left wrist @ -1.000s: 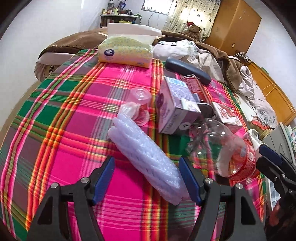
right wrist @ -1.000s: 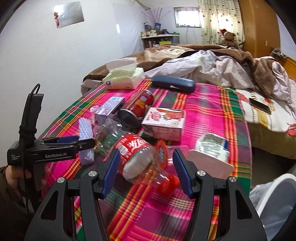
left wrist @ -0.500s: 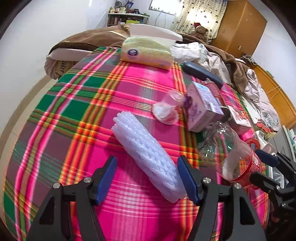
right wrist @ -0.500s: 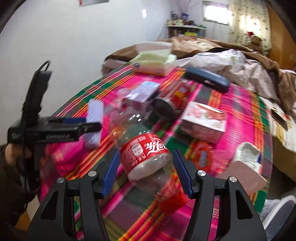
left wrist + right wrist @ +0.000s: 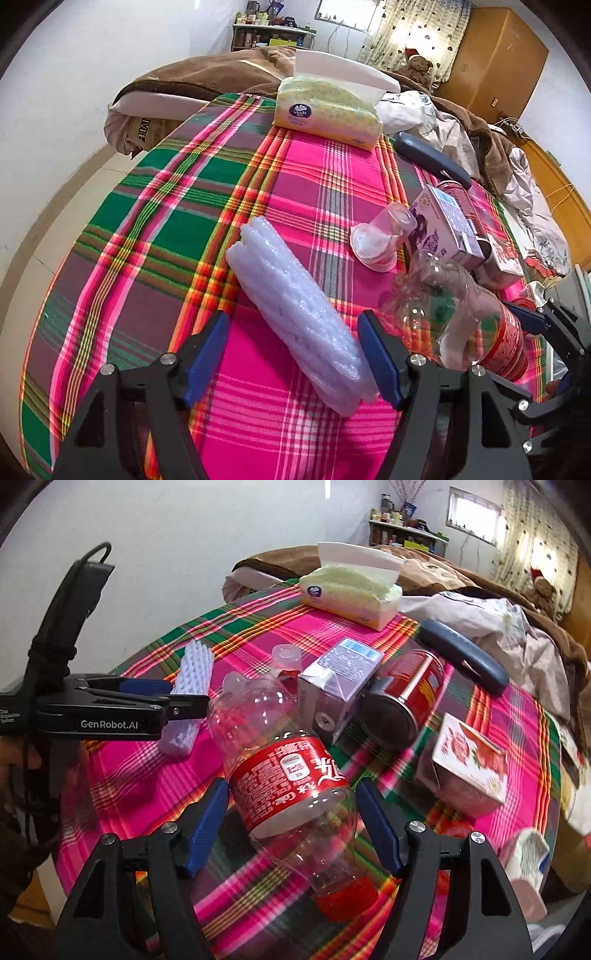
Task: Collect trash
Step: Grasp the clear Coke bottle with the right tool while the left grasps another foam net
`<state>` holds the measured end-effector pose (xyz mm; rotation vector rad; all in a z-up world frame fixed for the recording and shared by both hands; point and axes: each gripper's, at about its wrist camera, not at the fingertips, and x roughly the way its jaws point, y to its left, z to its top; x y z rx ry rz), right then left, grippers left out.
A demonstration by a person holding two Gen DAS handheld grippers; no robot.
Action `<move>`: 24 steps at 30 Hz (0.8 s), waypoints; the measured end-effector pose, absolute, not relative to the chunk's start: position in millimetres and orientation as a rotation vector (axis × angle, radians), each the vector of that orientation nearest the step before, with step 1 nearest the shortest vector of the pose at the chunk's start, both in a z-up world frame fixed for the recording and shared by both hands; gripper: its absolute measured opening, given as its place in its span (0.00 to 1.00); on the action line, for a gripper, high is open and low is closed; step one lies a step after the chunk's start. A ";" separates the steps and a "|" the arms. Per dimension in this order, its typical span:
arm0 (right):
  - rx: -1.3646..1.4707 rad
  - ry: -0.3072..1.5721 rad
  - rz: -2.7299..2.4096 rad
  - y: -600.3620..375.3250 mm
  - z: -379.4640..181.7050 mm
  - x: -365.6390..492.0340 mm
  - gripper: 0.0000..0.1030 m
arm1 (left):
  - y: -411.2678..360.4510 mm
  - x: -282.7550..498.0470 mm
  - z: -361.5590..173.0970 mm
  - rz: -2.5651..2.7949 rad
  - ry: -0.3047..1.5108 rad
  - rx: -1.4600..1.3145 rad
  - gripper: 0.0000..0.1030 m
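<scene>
The right gripper (image 5: pixel 291 829) pinches a clear plastic bottle (image 5: pixel 291 779) across its red label, one blue pad against each side; the red cap end points toward the camera and the crumpled base points away, and the bottle appears lifted above the plaid cloth (image 5: pixel 122 775), though how far cannot be told. The left gripper (image 5: pixel 293 354) is spread wide, its blue pads on either side of the near end of a white foam roll (image 5: pixel 295 317) without touching it. The roll lies flat on the cloth (image 5: pixel 155 229), running from between the pads away to the far left. In the left view the bottle (image 5: pixel 461 317) shows at the right edge, just right of the roll. Beyond the roll, to the right, a small clear cup (image 5: pixel 384 236) lies on its side against a purple carton (image 5: pixel 447 225). From the right view, a red can (image 5: pixel 406 698) lies on its side just right of the carton (image 5: pixel 336 686), and a strawberry-printed carton (image 5: pixel 469 764) sits nearer on the right. A tissue pack (image 5: pixel 351 590) stands at the far edge of the cloth, with a dark blue case (image 5: pixel 465 657) to its right.
</scene>
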<state>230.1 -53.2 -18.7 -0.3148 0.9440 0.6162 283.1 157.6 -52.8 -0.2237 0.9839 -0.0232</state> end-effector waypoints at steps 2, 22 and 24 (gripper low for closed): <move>-0.313 0.944 0.613 -51.2 -20.5 233.9 0.71 | 158.5 286.3 -53.2 -0.014 0.982 -0.222 0.72; -0.130 0.938 0.488 -81.3 -17.8 215.1 0.70 | 139.0 273.1 -51.3 -0.063 0.975 -0.209 0.30; -0.088 0.934 0.466 -90.1 -16.3 212.0 0.70 | 133.5 270.2 -51.7 -0.069 0.975 -0.192 0.29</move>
